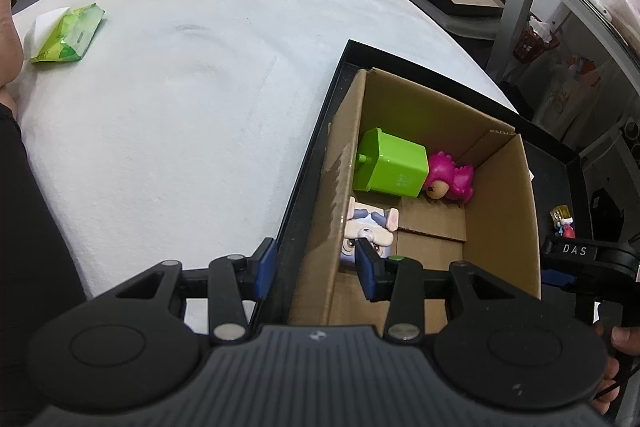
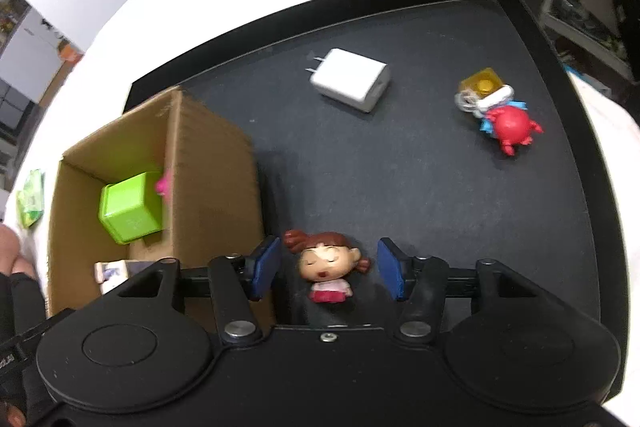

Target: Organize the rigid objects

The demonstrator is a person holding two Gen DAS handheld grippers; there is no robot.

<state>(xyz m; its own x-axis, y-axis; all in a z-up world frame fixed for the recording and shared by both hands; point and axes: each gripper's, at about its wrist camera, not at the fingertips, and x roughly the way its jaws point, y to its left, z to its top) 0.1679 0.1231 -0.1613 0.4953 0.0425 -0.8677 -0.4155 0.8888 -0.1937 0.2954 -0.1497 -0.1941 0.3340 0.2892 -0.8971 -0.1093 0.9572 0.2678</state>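
While the right gripper [image 2: 327, 269] hangs with fingers apart around a brown-haired doll figurine [image 2: 326, 267] beside the brown cardboard box [image 2: 216, 163], nothing is gripped. Left gripper [image 1: 316, 263] straddles the box's near wall, contact unclear, half hiding a pale lilac toy [image 1: 366, 227].

A green tissue pack [image 1: 66, 34] lies on the white bedcover [image 1: 192, 99].

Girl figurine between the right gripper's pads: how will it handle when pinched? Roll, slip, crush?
The girl figurine looks like hard moulded plastic, so probably rigid and unlikely to crush. Its rounded, glossy head may slip between the flat blue pads unless squeezed squarely. It lies on its back on the black tray, and the big head suggests it is top-heavy and may pivot.
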